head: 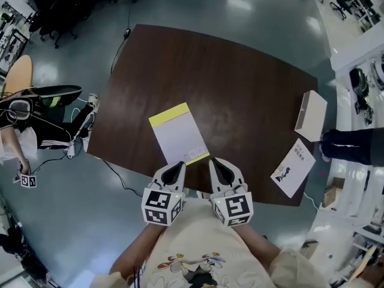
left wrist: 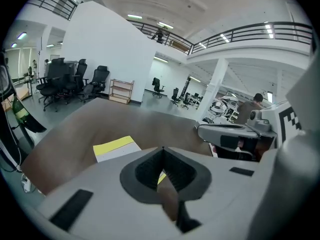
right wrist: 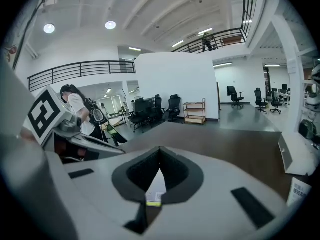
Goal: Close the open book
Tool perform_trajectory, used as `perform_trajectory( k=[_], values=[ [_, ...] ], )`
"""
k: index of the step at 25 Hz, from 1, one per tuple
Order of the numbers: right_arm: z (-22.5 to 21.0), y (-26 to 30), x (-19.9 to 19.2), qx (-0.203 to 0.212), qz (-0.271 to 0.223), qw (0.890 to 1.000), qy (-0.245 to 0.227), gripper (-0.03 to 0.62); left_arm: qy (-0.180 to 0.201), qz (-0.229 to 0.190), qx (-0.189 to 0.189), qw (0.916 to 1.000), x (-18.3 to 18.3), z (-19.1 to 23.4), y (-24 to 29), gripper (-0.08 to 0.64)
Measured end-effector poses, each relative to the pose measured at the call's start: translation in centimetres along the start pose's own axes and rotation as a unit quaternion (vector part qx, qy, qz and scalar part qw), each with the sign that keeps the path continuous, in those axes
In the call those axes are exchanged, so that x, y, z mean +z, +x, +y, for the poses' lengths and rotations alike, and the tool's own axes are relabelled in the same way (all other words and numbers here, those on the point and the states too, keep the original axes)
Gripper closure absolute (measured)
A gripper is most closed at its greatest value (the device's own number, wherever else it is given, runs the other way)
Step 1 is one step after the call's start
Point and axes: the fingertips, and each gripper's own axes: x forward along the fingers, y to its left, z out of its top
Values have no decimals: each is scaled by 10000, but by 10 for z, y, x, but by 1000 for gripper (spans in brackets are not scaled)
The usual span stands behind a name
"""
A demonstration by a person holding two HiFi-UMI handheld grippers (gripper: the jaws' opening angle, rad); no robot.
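**Book closed on the tabletop, both tongs shut and empty**

The head view alone gives the whole layout. The book (head: 179, 135) lies flat and closed near the middle of the dark tabletop (head: 240, 83), pale cover up and yellow band at its far end. The left tongs (head: 174, 171) and right tongs (head: 218, 170) hang side by side at the book's near end, above the tabletop's near edge, with their tips pointing toward the book. That view does not settle whether either tip touches it.

The left gripper view shows its jaws meeting at the tips with nothing between them. The book's yellow band lies beyond them to the left. The right tongs' body fills the right of that picture and hides that side of the tabletop.

The right gripper view also shows its jaws together and holding nothing. A slice of the book's near end, with a small label, shows through the opening behind the tips.

That view and the head view both show a white box (head: 311, 116) at the right edge and a leaflet (head: 293, 167) near the right corner. Both lie well apart from the book.

Beyond the tabletop, the left gripper view shows office chairs (left wrist: 75, 79) and a low shelf (left wrist: 121, 91). The head view adds a cable (head: 114, 173) on the floor and a person (head: 18, 125) on the left.
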Motion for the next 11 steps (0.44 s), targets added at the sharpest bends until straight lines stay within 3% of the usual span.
perform_trajectory(
  k=[11],
  values=[
    [-6,-2,1,-37,25,10000,60,588,15,-78,-9,10000,9,-3,0,554]
  ],
)
